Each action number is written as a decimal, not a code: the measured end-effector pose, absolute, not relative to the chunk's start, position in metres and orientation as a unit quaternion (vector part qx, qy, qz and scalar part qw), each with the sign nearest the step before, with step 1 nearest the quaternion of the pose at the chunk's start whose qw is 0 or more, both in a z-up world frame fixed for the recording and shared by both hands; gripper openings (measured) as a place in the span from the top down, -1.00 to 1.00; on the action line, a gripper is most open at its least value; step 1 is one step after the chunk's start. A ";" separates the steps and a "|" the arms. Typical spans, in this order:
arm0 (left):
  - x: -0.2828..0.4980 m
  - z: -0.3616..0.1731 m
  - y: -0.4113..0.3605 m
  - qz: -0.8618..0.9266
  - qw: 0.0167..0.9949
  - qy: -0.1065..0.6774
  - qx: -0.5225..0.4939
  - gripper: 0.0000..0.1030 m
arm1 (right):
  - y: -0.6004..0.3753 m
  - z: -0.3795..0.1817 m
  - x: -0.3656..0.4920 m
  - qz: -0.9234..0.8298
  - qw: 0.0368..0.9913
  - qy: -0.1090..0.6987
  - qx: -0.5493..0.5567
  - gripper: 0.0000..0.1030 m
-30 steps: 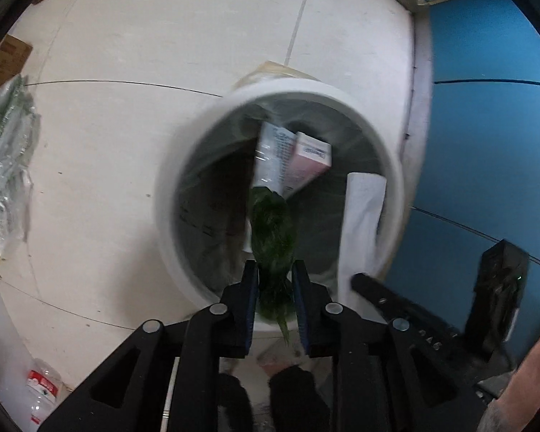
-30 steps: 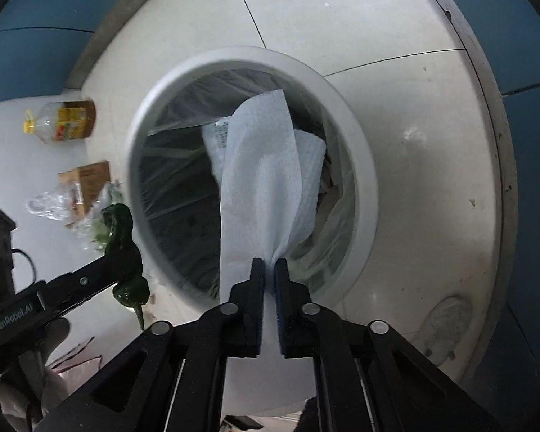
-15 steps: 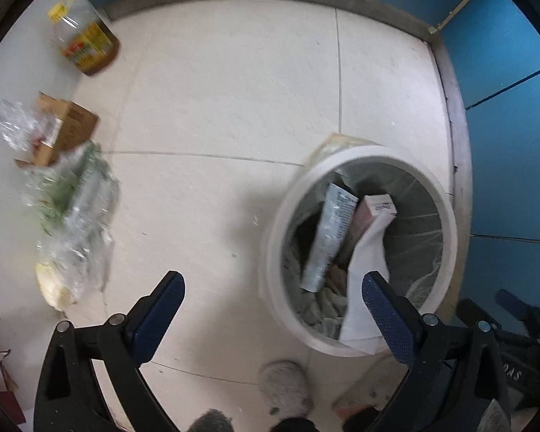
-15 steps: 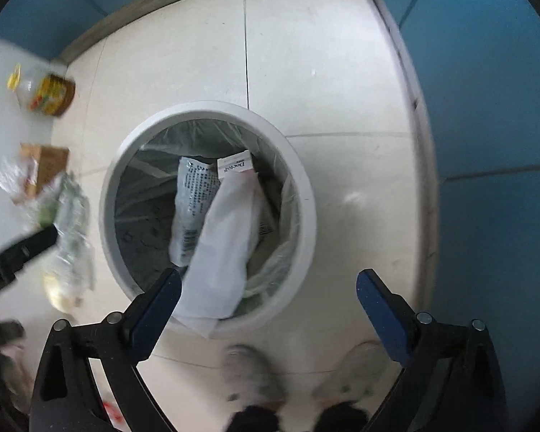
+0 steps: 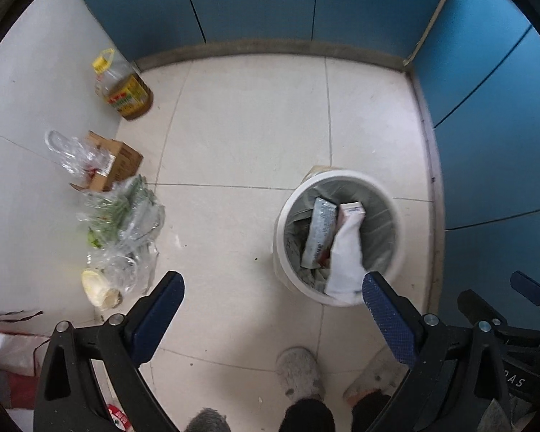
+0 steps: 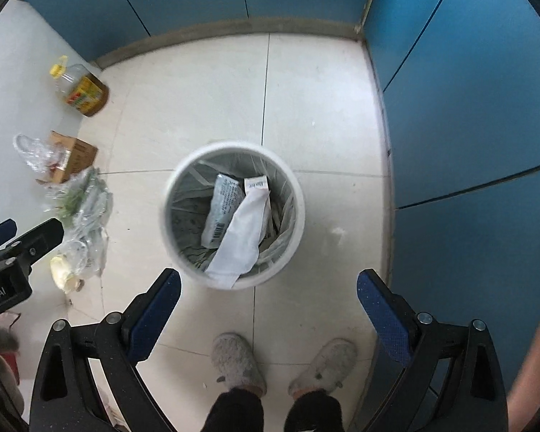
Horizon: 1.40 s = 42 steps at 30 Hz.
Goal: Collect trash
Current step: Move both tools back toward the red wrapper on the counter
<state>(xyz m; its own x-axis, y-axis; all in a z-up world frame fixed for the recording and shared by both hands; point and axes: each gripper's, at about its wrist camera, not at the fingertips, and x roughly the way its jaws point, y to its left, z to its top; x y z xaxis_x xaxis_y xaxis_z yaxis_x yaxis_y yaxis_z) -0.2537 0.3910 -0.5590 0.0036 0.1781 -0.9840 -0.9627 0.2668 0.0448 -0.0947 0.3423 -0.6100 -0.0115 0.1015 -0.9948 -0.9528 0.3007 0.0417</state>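
I see my left gripper (image 5: 270, 309) and right gripper (image 6: 268, 298) above the bin (image 6: 183, 252), jaws spread and empty; a paper towel (image 6: 243, 237) drapes over the bin's rim

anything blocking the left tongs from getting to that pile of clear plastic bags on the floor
Nothing visible does. The left tongs hang open and empty above bare pale floor tile, and the crumpled clear plastic bags lie in the open beside the brown cardboard box. The round white trash bin stands well off to the other side.
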 end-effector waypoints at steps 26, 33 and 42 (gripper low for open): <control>-0.217 -0.175 0.274 0.565 0.691 0.387 -0.232 -0.96 | 0.185 -0.185 -0.027 0.516 0.656 0.527 -0.159 -0.93; -0.114 -0.148 0.263 0.477 0.756 0.391 -0.219 -1.00 | 0.109 -0.156 0.069 0.445 0.703 0.550 -0.064 -0.93; 0.099 -0.210 0.219 0.299 0.733 0.535 -0.295 -1.00 | -0.053 -0.192 0.211 0.235 0.773 0.588 0.038 -0.93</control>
